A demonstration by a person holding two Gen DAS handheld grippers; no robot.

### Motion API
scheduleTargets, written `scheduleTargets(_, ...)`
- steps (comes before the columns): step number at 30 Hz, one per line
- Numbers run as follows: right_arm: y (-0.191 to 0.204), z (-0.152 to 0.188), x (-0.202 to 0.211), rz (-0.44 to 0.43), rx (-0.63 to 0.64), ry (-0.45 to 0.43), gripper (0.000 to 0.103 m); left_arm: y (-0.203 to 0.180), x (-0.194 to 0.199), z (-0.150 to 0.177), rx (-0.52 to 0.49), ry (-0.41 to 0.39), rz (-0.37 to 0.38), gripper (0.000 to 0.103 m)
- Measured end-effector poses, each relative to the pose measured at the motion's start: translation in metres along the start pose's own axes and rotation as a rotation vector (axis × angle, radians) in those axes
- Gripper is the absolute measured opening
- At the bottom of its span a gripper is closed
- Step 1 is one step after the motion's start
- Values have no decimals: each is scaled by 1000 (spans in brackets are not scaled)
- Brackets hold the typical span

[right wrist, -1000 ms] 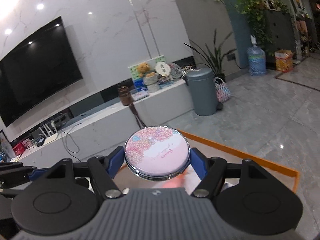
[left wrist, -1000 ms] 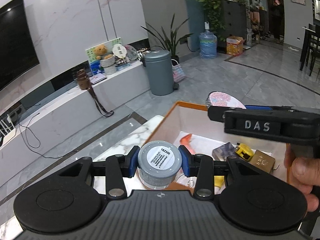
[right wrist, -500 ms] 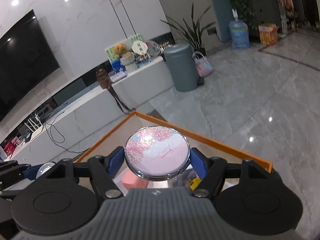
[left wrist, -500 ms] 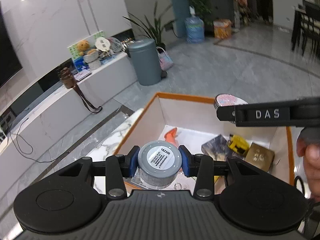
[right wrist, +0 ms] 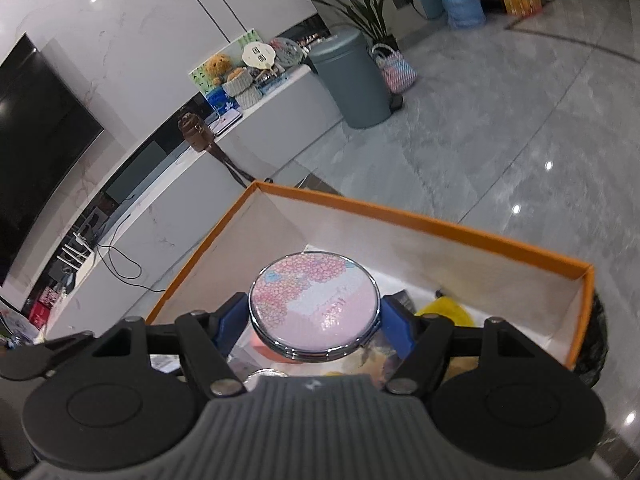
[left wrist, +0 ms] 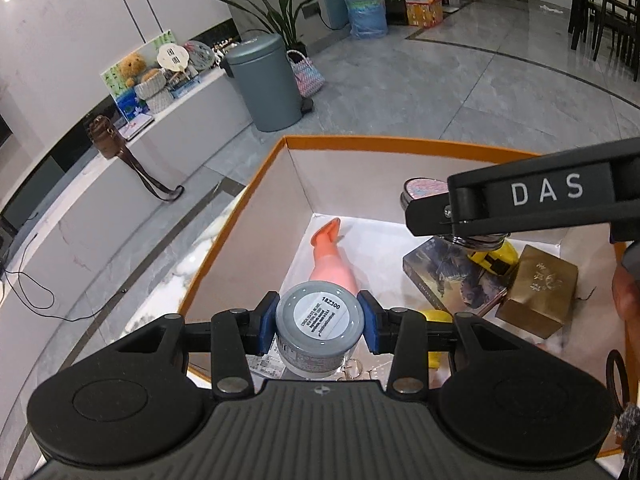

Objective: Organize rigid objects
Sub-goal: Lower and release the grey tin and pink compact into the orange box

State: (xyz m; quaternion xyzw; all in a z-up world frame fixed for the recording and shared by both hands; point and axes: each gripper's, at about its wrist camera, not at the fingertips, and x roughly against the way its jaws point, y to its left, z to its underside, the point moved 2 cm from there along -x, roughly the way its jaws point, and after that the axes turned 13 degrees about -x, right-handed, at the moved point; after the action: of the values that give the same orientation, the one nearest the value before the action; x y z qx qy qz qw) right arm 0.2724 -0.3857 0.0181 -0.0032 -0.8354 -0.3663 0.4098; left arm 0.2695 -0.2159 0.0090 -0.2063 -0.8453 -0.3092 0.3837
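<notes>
My left gripper (left wrist: 320, 322) is shut on a small jar with a grey lid (left wrist: 320, 320) and holds it above the near left corner of an orange-rimmed box (left wrist: 240, 204). My right gripper (right wrist: 314, 320) is shut on a round pink floral compact mirror (right wrist: 314, 304), held over the same box (right wrist: 440, 222). From the left wrist view the mirror (left wrist: 424, 190) shows above the box's middle, behind the right gripper's black finger (left wrist: 540, 196). Inside lie a pink plastic piece (left wrist: 332, 256), a dark printed box (left wrist: 452, 272), a yellow item (left wrist: 496, 258) and a gold box (left wrist: 540, 288).
The box stands on a marble table (left wrist: 176, 272). A person's hand (left wrist: 628, 304) shows at the right edge. Beyond are a grey bin (left wrist: 268, 84), a low white bench (left wrist: 120, 176) with a brown bag (left wrist: 106, 140), and open grey floor.
Both grippers have tipped downward and come lower over the box, each keeping its object. More of the box's inside is now in view.
</notes>
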Motion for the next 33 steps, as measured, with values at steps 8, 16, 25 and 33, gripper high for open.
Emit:
scheduleTargets(8, 2, 5, -23, 7, -56, 50, 70, 4, -17, 3, -4, 29, 20, 48)
scheduleTargets(16, 9, 8, -44, 14, -99, 93, 70, 15, -34, 7, 10, 63, 45, 47)
scheduleTargets(25, 16, 11, -63, 34, -132, 118, 71, 22, -47, 11, 19, 89, 64, 47)
scheduleTargets(33, 20, 14, -79, 62, -137, 143, 71, 25, -54, 15, 23, 112, 77, 47)
